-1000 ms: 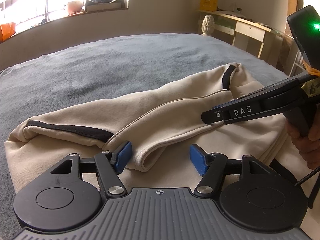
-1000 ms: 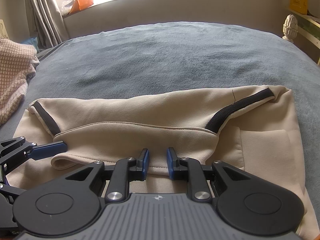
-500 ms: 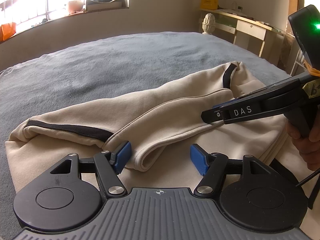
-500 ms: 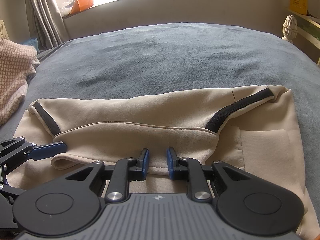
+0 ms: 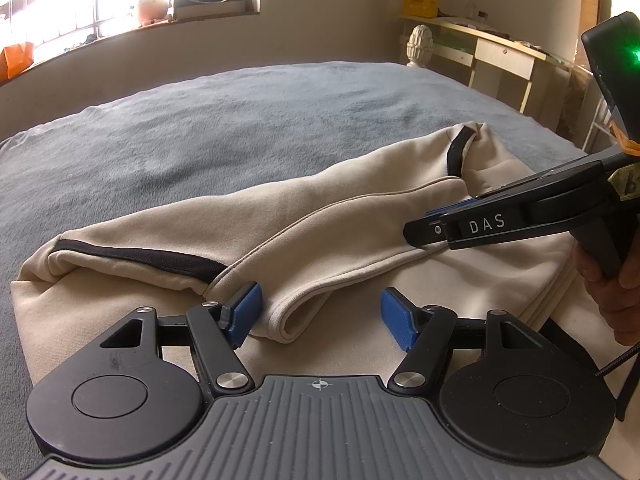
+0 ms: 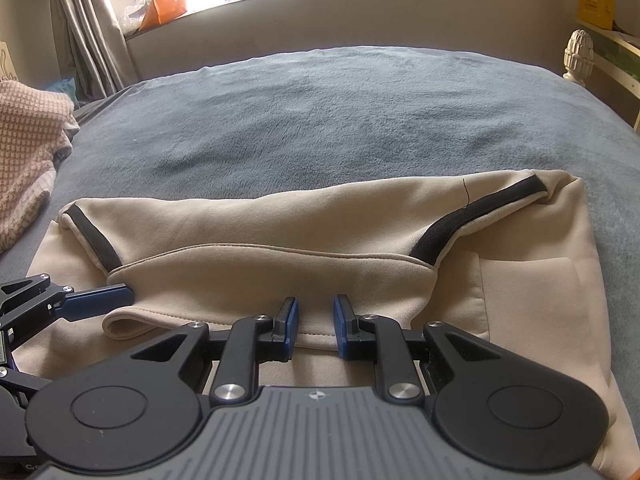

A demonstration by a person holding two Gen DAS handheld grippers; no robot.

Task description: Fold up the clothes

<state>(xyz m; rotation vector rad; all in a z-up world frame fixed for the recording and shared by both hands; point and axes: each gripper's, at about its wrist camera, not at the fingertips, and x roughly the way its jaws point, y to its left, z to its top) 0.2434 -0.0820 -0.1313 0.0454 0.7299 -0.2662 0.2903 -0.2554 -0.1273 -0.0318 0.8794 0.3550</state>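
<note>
beige garment [image 5: 320,232] hem between open left gripper [image 5: 318,312] pads.

The beige garment's [image 6: 248,276] near edge hides behind the right gripper [image 6: 314,322] body. The pink knit cloth [image 6: 24,152] is cut off at the left edge. The window [image 5: 60,8] is overexposed.

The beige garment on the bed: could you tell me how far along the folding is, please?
Done: the beige garment lies partly folded on the grey bedspread. In hand: the left gripper stands open around its rolled hem; the right gripper straddles the hem, jaws narrow, not visibly pinching. Left: the next fold.
</note>
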